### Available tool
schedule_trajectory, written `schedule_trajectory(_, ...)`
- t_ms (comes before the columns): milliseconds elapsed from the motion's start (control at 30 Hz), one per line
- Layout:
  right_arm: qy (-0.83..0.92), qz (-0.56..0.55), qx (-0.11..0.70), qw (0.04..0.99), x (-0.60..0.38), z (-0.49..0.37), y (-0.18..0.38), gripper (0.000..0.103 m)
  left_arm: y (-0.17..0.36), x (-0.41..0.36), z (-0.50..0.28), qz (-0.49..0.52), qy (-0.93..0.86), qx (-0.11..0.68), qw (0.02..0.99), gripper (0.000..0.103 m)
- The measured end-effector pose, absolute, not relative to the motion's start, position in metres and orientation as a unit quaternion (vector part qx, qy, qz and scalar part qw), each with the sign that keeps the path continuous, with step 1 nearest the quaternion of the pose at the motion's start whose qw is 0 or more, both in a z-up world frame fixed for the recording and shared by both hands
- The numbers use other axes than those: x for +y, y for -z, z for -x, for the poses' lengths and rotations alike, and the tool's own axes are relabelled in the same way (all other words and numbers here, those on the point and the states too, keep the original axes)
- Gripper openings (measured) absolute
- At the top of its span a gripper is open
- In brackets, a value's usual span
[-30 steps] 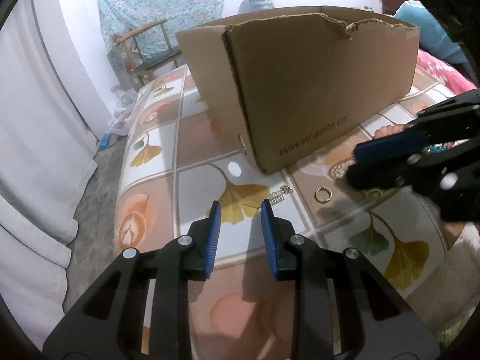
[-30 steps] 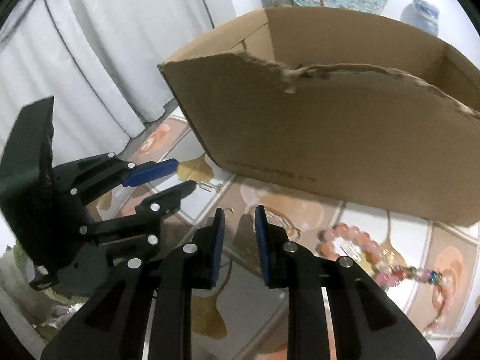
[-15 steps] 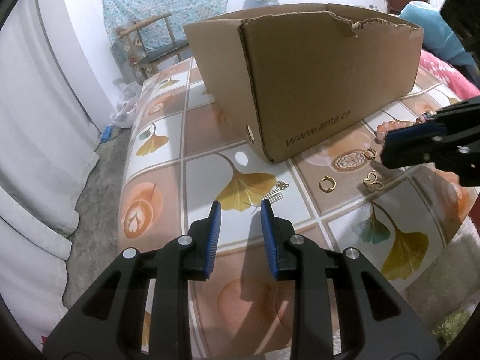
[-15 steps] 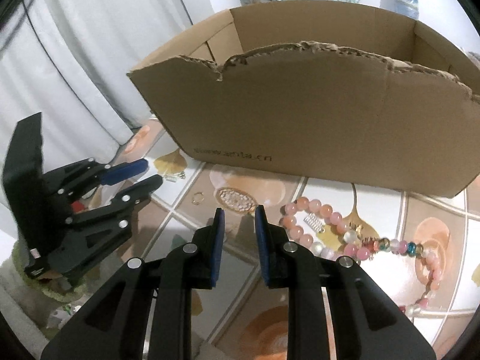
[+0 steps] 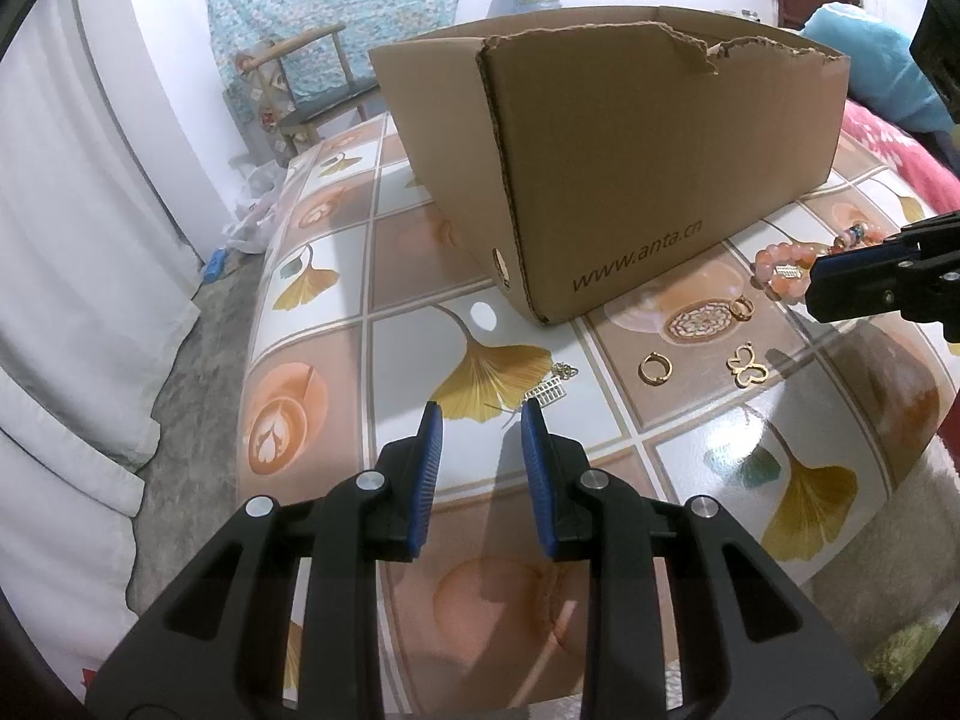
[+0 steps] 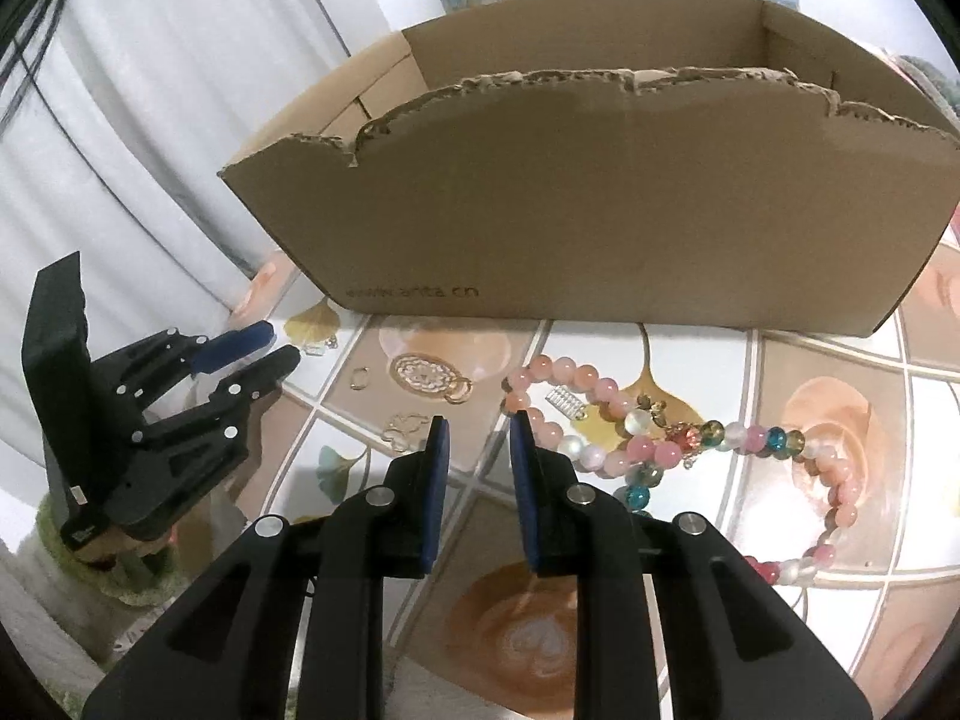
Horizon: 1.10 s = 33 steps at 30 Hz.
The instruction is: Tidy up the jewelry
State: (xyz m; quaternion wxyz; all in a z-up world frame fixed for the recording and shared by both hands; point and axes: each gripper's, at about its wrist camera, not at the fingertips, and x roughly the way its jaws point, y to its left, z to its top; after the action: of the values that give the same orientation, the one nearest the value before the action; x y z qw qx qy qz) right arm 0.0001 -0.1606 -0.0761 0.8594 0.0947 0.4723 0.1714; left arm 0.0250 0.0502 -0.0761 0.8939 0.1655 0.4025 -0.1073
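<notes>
Jewelry lies on the patterned tabletop point(image 5: 420, 276) in front of an open cardboard box point(image 5: 630, 150). My left gripper point(image 5: 480, 423) hovers open and empty just short of a small silver chain piece point(image 5: 549, 390). To its right lie a gold ring point(image 5: 655, 369), a butterfly pendant point(image 5: 747, 367) and a round filigree pendant point(image 5: 699, 324). My right gripper point(image 6: 477, 429) is open with nothing between its pads, close above the table beside a pink bead bracelet point(image 6: 564, 372). A multicoloured bead strand point(image 6: 750, 438) trails to the right. The left gripper point(image 6: 281, 345) shows at the left of the right wrist view.
The box point(image 6: 600, 198) has torn upper edges and stands across the back of the table. White curtains point(image 5: 72, 240) hang to the left, with a wooden chair point(image 5: 312, 78) behind. The table's front edge drops off below both grippers.
My right gripper has slid to the right along the front of the box, uncovering the ring and pendants and bringing the bead bracelets into its view. The left gripper has stayed in place.
</notes>
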Motion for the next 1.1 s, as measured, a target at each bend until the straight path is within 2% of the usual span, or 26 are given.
schedule_trajectory(400,-0.199,-0.103,0.469,0.854,-0.159,-0.004,0.078,0.021,0.069,0.05,-0.007,-0.155,0.134,0.423,0.883,0.026)
schedule_trajectory(567,-0.214,-0.093,0.467,0.853,-0.15,-0.002,0.075,0.021,0.065,0.046,-0.019,-0.163,0.156,0.399,0.889,0.026)
schedule_trajectory(1000,-0.224,-0.088,0.474,0.847,-0.134,-0.01,0.088,0.021,0.073,0.046,-0.04,-0.153,0.221,0.422,0.866,0.026)
schedule_trajectory(1100,-0.224,-0.089,0.474,0.847,-0.134,-0.01,0.088,0.021,0.073,0.041,-0.036,-0.156,0.231,0.422,0.862,0.009)
